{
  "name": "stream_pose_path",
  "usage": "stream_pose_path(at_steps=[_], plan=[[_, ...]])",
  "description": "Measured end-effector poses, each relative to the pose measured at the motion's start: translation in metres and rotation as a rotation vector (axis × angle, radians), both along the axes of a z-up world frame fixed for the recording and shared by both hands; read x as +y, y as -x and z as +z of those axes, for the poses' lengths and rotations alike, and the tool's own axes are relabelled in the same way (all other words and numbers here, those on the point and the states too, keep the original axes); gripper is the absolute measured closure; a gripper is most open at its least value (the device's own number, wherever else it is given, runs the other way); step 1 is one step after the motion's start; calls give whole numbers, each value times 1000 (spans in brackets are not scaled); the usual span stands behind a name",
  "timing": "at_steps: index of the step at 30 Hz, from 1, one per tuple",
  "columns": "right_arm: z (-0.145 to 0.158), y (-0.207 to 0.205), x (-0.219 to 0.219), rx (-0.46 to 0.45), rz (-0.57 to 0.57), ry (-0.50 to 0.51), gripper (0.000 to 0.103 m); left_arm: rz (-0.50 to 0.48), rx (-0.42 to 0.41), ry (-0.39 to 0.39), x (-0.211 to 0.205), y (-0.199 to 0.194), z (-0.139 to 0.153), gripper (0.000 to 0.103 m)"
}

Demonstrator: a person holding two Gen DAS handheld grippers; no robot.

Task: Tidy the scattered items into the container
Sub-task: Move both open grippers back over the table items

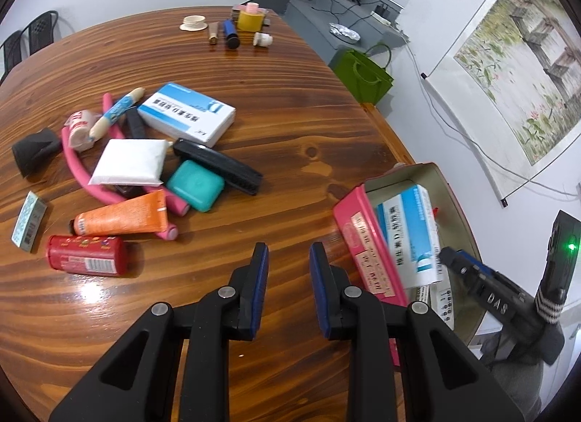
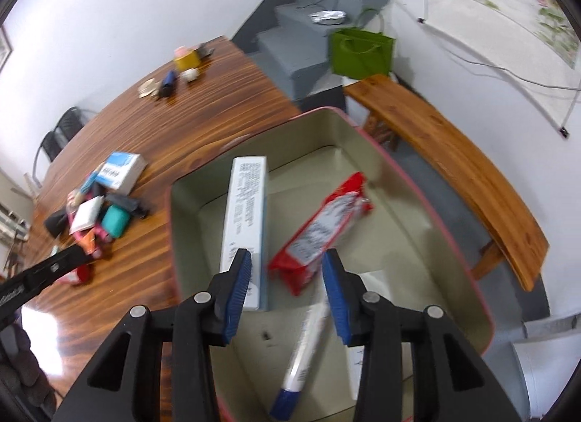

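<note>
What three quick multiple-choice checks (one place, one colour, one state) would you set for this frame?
1. Where does the red packet lie?
A. inside the tin container
B. on the bench
C. in the pile on the table

2. What colour is the rounded case beside the white sachet?
A. yellow
B. teal
C. purple

3. How does the right tool stand?
A. shut on the red packet
B. shut on the rounded case
C. open

Key:
1. A, because the right wrist view shows the packet on the tin's floor.
2. B, because the case is plainly teal in the left wrist view.
3. C, because the tool's pads stand well apart and pinch neither item.
</note>
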State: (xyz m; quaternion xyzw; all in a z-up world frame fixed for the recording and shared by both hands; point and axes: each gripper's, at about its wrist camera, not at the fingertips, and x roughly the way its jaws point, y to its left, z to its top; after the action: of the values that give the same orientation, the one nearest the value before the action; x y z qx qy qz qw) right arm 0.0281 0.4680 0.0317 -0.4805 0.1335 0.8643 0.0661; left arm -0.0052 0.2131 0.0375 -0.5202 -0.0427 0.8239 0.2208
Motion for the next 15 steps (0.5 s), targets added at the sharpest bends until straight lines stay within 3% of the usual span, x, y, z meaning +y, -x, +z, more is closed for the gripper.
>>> stream_pose_path(at_steps=[5,15], plan=[[-13,9,8,-67,-33,-71,58,35,-6,6,-17,-1,-3,77],[-28,12,-13,-92,47,7,58,131,-21,31,-67,2,-13,77]])
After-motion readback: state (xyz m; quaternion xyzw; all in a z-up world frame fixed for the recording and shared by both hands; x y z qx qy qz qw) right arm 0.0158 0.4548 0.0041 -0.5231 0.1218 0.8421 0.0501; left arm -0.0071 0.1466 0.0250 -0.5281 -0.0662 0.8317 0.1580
